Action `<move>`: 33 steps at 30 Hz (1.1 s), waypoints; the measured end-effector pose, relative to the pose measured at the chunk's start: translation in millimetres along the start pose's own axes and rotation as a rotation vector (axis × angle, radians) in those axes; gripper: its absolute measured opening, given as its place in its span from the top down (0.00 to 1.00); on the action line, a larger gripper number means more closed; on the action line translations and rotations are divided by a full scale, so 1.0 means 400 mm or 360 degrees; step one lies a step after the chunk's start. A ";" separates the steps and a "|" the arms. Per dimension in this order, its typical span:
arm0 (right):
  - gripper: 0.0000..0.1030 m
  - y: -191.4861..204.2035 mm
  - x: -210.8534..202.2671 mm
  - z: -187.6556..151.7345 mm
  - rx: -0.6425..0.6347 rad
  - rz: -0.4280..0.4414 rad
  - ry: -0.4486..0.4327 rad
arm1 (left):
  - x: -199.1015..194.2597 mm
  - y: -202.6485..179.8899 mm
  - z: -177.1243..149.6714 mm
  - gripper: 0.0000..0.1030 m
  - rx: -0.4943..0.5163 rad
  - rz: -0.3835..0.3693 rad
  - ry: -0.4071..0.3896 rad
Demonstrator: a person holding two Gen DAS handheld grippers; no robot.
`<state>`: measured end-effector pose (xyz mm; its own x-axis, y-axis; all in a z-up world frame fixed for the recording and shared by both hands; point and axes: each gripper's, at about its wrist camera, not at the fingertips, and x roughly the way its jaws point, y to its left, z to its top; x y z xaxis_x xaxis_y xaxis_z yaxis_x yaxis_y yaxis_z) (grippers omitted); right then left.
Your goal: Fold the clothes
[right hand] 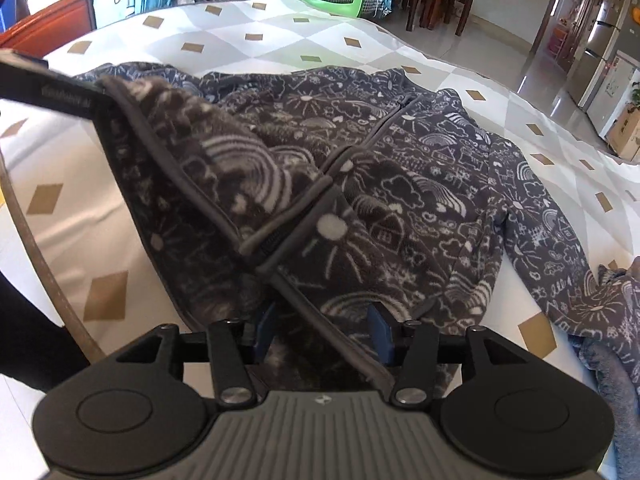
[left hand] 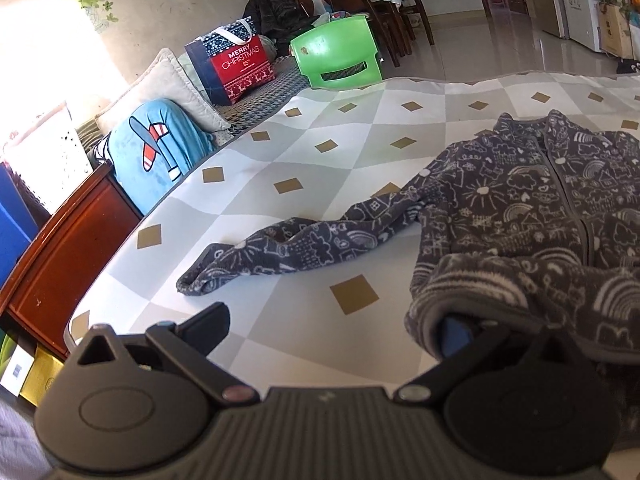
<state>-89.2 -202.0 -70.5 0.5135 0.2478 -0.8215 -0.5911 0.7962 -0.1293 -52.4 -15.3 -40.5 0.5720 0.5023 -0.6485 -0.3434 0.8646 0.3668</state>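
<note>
A dark grey fleece jacket [right hand: 400, 184] printed with white doodles of suns, rainbows and houses lies zip side up on a table [left hand: 320, 128] covered in a grey and white diamond pattern with small gold squares. In the left wrist view, one sleeve [left hand: 304, 240] stretches out flat across the table away from the body of the jacket. The left gripper [left hand: 332, 320] has its fingers spread wide apart; the hem corner of the jacket is draped over its right finger, while the left finger [left hand: 208, 320] stands bare above the table. In the right wrist view, the right gripper [right hand: 322, 328] has its blue-padded fingers parted, with the jacket's bottom hem and zip edge lying between them; the pads do not seem to press on the fabric. Beyond the table stand a green plastic chair [left hand: 336, 56] and a red Christmas gift bag [left hand: 236, 64].
</note>
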 end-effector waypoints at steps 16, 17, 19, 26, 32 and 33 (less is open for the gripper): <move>0.52 -0.209 -0.049 -0.050 0.0575 -0.0466 -0.0044 | 0.018 0.016 0.004 0.00 -0.0020 0.0108 0.0020; 0.52 -0.226 -0.072 -0.046 0.0641 -0.0484 -0.0121 | 0.015 0.018 0.003 0.00 -0.0017 0.0115 0.0017; 0.48 -0.250 -0.108 -0.039 0.0738 -0.0539 -0.0222 | 0.008 0.025 0.001 0.00 -0.0027 0.0092 0.0012; 0.48 -0.264 -0.163 -0.022 0.0804 -0.0613 -0.0340 | -0.025 0.040 -0.019 0.00 -0.0020 0.0087 0.0000; 0.47 -0.267 -0.199 -0.004 0.0800 -0.0625 -0.0446 | -0.092 0.076 -0.013 0.00 -0.0125 0.0158 -0.0088; 0.47 -0.269 -0.201 -0.004 0.0809 -0.0614 -0.0450 | -0.102 0.083 -0.012 0.00 -0.0149 0.0168 -0.0102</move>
<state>-67.8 -308.3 8.5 0.8113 -0.0257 -0.5841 -0.0045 0.9987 -0.0503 -90.7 -7.2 -4.8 0.5743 0.5928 -0.5646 -0.4702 0.8034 0.3652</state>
